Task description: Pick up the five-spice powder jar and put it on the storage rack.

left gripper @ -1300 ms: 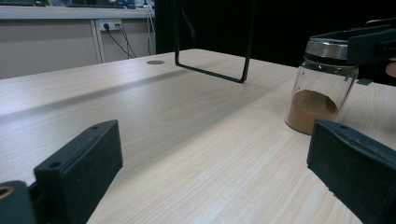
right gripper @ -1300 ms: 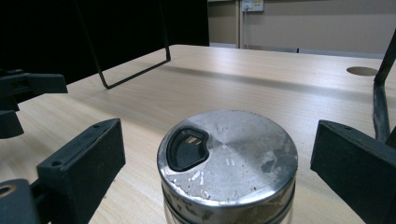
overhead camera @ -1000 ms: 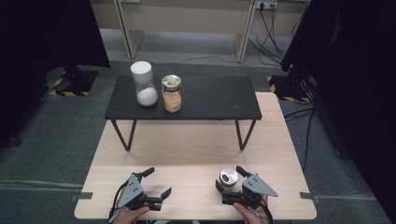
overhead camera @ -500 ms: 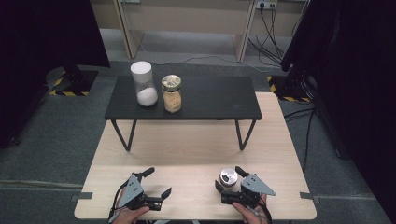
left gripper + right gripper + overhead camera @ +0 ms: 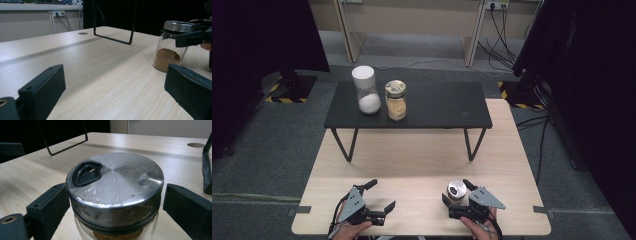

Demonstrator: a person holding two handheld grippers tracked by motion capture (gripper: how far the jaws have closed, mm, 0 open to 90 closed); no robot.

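A small glass jar (image 5: pixel 457 190) with a steel lid and brown powder in it stands on the wooden table (image 5: pixel 412 160) near the front right. My right gripper (image 5: pixel 456 191) straddles it at lid height. Its jaws have just been closing, with the jar (image 5: pixel 115 182) between them. The left pad (image 5: pixel 50 202) is at the glass and the right pad (image 5: pixel 185 205) is a sliver off the lid. My left gripper (image 5: pixel 382 194) lies at the front left, open and empty, and its view shows the jar (image 5: pixel 170 55) off to its right.
A low black stand (image 5: pixel 437 105) sits on the far half of the table. On its left part are a white-lidded jar of white powder (image 5: pixel 364 90) and a jar of yellowish contents (image 5: pixel 395 100). Its wire legs (image 5: pixel 113 40) rise ahead of both grippers.
The right gripper's jaws sit slightly closer around the jar than before. Both hands and the jar keep their places.
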